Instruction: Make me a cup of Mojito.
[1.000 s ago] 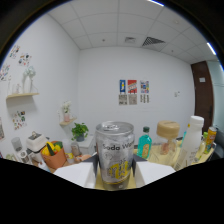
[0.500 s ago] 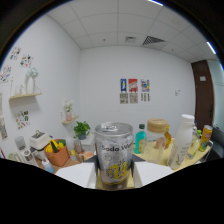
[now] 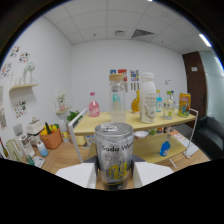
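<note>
Silver soda water can (image 3: 114, 155) stands upright, label facing the camera, pinched between the gripper (image 3: 114, 175) jaws.

I see a dark door (image 3: 196, 82) on the far wall, posters (image 3: 125, 76) pinned beside it, a wall shelf (image 3: 21, 88) with small ornaments, and an orange pot (image 3: 51, 138) holding tools near a white box (image 3: 35, 126).

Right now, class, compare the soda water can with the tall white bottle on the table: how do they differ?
The soda water can is silver metal with a yellow label and sits between the hand-held gripper fingers. The white bottle is taller-shaped, opaque white, capped, and stands on the wooden table beyond the fingers. Both stand upright.
</note>
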The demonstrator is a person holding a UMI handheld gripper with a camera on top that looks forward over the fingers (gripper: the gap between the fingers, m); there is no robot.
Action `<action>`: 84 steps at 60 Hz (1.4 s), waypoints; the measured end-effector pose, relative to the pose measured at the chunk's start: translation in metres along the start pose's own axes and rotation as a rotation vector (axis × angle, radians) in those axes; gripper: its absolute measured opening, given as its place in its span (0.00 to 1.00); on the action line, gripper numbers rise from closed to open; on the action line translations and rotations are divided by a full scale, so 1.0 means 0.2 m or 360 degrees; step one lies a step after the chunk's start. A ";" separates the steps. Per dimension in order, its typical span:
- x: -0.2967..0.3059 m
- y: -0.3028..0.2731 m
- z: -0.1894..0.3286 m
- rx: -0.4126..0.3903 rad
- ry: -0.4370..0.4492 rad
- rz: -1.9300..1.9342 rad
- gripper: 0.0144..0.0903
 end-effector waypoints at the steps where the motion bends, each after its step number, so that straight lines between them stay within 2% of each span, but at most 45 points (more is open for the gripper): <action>1: 0.01 0.04 0.00 -0.0013 0.0003 0.0002 0.48; 15: 0.14 0.49 0.08 -0.0155 -0.0018 0.0064 0.48; 24: 0.16 0.61 0.12 -0.0190 -0.0088 0.0276 0.48; 53: 0.20 0.32 0.21 -0.0124 -0.0586 0.2223 0.48; 72: 0.38 0.30 0.27 -0.0044 -0.0694 0.3143 0.48; 84: 0.42 0.32 0.29 -0.0055 -0.0689 0.3291 0.48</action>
